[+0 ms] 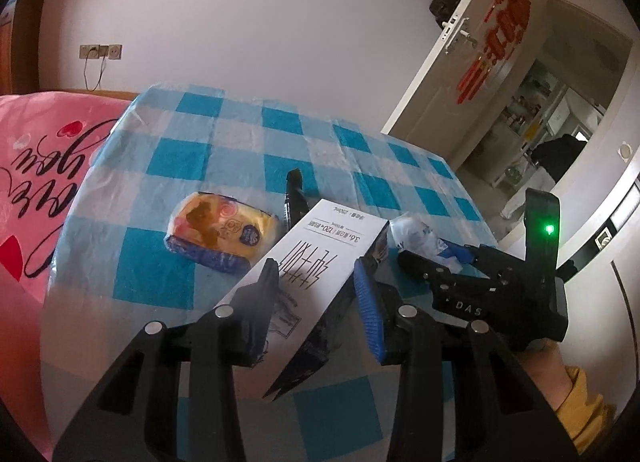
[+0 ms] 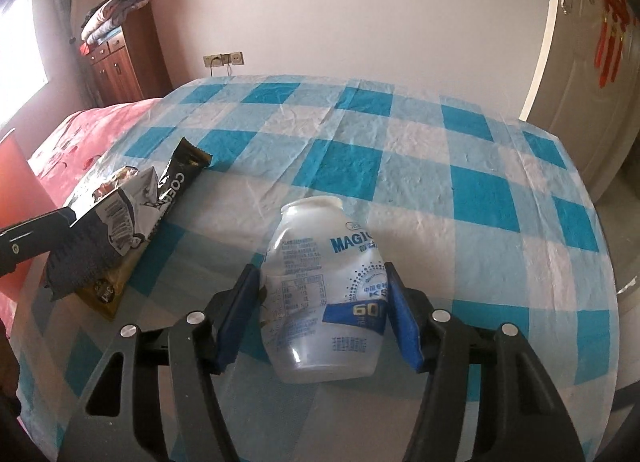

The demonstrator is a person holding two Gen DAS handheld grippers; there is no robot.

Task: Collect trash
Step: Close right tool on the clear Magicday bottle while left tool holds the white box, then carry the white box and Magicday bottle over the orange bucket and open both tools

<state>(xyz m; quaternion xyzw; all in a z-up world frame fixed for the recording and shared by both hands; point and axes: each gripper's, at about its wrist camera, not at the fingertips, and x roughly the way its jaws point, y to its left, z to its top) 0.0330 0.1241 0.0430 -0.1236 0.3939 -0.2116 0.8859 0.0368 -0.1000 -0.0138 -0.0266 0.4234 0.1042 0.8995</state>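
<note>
My left gripper (image 1: pixel 316 274) is shut on a white milk carton (image 1: pixel 320 258) with black print, held tilted above the checked table. The carton also shows at the left of the right wrist view (image 2: pixel 116 222). My right gripper (image 2: pixel 322 282) is shut on a clear plastic bottle (image 2: pixel 320 282) with a blue "MAGIC" label; the bottle also shows in the left wrist view (image 1: pixel 416 234). A yellow snack packet (image 1: pixel 220 234) lies on the table left of the carton. A black coffee wrapper (image 2: pixel 180 178) lies under and beyond the carton; it also shows behind the carton (image 1: pixel 294 198).
The table has a blue and white checked cloth (image 2: pixel 400 166). A bed with a pink cover (image 1: pixel 36 166) lies to the left. An open white door (image 1: pixel 480 62) stands at the right. A wooden dresser (image 2: pixel 120 62) stands by the far wall.
</note>
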